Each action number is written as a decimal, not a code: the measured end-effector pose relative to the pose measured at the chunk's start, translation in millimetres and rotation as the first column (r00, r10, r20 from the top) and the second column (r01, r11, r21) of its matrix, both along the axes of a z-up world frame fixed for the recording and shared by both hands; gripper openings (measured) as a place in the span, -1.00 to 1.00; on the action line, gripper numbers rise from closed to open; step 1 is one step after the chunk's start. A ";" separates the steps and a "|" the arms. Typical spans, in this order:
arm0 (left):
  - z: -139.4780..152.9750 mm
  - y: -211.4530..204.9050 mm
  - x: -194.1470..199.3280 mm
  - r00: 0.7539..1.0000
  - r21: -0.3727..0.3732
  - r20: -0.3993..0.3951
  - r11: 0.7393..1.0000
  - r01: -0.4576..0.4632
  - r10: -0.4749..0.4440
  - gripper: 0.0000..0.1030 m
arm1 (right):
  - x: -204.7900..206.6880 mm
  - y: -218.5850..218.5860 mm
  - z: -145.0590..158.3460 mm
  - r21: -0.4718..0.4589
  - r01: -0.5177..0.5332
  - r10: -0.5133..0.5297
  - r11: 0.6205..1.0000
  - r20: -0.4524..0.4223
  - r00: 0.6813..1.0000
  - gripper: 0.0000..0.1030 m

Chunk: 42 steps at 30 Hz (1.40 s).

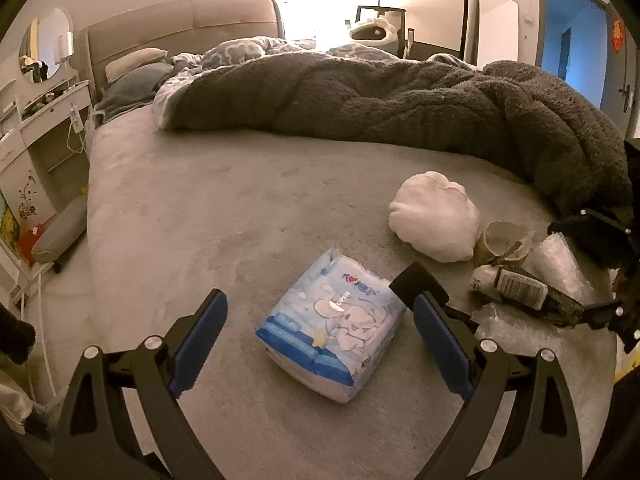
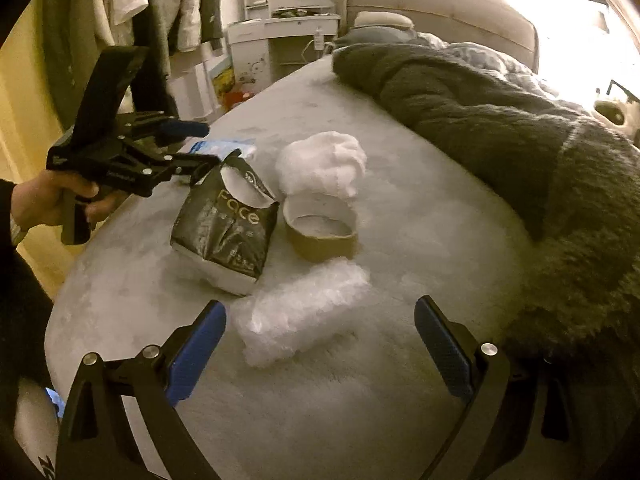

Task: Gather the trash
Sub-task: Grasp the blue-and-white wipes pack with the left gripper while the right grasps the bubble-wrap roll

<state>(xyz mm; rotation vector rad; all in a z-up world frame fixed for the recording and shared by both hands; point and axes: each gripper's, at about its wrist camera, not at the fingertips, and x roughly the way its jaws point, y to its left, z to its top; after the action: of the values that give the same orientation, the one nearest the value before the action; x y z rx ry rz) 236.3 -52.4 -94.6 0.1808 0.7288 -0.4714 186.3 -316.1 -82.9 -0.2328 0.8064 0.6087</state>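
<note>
bubble wrap (image 2: 302, 312) lies between the open right hand-held gripper (image 2: 320, 344) fingers.

The black bag (image 1: 520, 290) is partly hidden behind the right tongs (image 1: 608, 276) at the picture's edge, its label too small to read, and the blue pack (image 2: 224, 147) shows only as a sliver behind the left tongs (image 2: 200, 144).

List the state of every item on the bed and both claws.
Left claw: open, empty.
Right claw: open, empty.
Tissue pack: lying flat, sealed.
Black pouch: torn open.
Tape roll: lying flat.
Bubble wrap: crumpled.
White wad: balled up.
</note>
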 end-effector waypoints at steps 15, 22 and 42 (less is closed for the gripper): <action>-8.3 4.0 -3.1 0.992 0.051 -0.056 0.992 0.113 -0.110 0.78 | 12.7 -0.4 -7.0 0.008 -0.024 0.024 1.000 -0.025 0.999 0.86; -12.8 -0.4 1.2 0.996 0.096 -0.038 0.992 0.085 -0.082 0.79 | 10.7 1.2 -7.8 0.008 -0.020 0.020 1.000 -0.030 0.999 0.86; -21.5 -12.7 8.6 0.994 0.112 -0.046 0.989 0.100 -0.095 0.30 | 12.5 -1.0 -7.0 0.013 -0.015 0.015 1.000 -0.040 0.999 0.86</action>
<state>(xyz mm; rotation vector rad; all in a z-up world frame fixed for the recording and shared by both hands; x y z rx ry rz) 244.9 -65.1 -116.1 0.3157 0.7892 -0.5281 198.8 -317.1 -89.9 -0.2155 0.8397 0.6341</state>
